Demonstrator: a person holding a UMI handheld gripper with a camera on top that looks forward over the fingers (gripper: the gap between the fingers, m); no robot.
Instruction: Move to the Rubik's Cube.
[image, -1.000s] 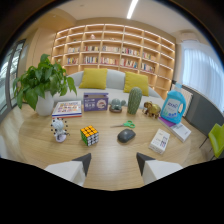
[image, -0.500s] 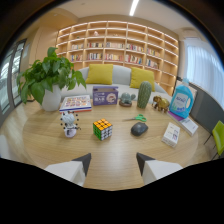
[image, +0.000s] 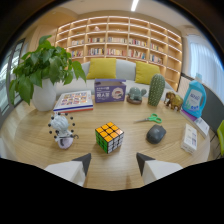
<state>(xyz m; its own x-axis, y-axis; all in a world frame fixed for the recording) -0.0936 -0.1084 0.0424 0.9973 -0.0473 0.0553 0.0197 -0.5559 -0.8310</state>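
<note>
White gripper (image: 112, 167) fingers sit nearest, spread apart with nothing held between them, resting low over a pale wooden round table (image: 125, 172). Just ahead of the fingers, slightly toward the left one, stands the multicoloured Rubik's Cube (image: 109, 137), turned corner-on, with orange and yellow tiles on top. It touches neither finger. Left of the cube is a small white toy robot figure with black dots (image: 62, 131). Right of the cube lies a dark grey computer mouse (image: 156, 134), and further right a white printed box (image: 190, 138). Beyond the mouse lie green-handled scissors (image: 150, 119). Farther back, from left to right: a leafy green plant in a white pot (image: 44, 75), a flat colourful picture book (image: 74, 101), a purple box (image: 110, 91), a green cactus ornament (image: 156, 90), a brown elephant figurine (image: 174, 101) and a blue detergent bottle (image: 194, 96). Behind the table are yellow cushions (image: 102, 68) on a sofa and tall wooden bookshelves (image: 120, 45).
</note>
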